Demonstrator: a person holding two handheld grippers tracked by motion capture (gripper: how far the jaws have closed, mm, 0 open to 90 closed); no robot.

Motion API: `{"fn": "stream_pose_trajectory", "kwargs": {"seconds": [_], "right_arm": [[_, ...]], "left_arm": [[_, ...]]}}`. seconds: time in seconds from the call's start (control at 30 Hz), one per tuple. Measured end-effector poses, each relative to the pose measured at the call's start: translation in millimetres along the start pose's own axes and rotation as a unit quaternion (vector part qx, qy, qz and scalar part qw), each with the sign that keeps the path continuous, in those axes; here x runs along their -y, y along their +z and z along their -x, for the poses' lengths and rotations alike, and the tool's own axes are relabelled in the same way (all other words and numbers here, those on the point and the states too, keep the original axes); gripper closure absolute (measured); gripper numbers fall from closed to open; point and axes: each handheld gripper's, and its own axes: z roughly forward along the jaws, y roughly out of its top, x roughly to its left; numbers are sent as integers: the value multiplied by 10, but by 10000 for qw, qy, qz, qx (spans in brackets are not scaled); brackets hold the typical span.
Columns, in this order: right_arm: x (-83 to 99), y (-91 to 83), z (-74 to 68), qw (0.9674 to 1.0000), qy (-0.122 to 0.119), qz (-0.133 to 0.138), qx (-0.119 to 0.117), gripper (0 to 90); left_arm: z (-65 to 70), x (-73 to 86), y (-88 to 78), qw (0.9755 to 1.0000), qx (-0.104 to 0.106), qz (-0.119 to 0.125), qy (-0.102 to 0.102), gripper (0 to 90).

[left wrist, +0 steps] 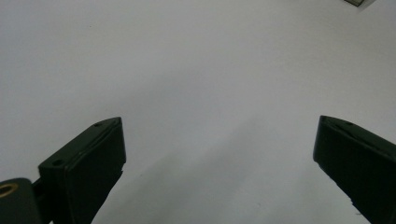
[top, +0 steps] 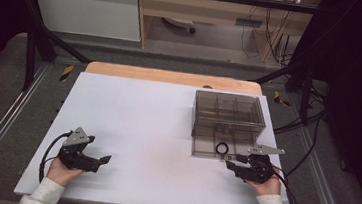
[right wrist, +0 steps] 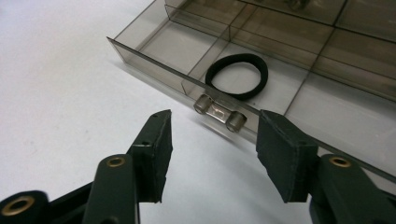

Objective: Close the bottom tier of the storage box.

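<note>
A smoky clear organiser box [top: 228, 111] stands at the right of the white board, its drawer [top: 204, 148] pulled out toward me. A black elastic ring [right wrist: 237, 76] lies in the drawer's middle front compartment [top: 222, 147]. The drawer's small clear handle [right wrist: 219, 113] sits on its front wall. My right gripper [right wrist: 215, 122] points at that handle with its jaws partly apart; the handle lies between the fingertips with a gap on each side. At the board's near right the right gripper [top: 229, 163] is just below the drawer. My left gripper [left wrist: 219, 140] stands open over bare board at the near left [top: 105, 160].
The white board [top: 156, 130] covers a wooden table [top: 171, 76] whose far edge shows behind it. The drawer is split into several compartments by clear dividers. Dark frame bars and cables run along the right side and the back.
</note>
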Motion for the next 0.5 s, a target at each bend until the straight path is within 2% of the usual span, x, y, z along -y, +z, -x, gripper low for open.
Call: {"fn": "stream_pose_trajectory", "kwargs": {"seconds": [0.5], "right_arm": [[28,4,6,9998,-69,-180,98,662]], "left_arm": [[2,3,-3,10000,0,6,3,24]]}}
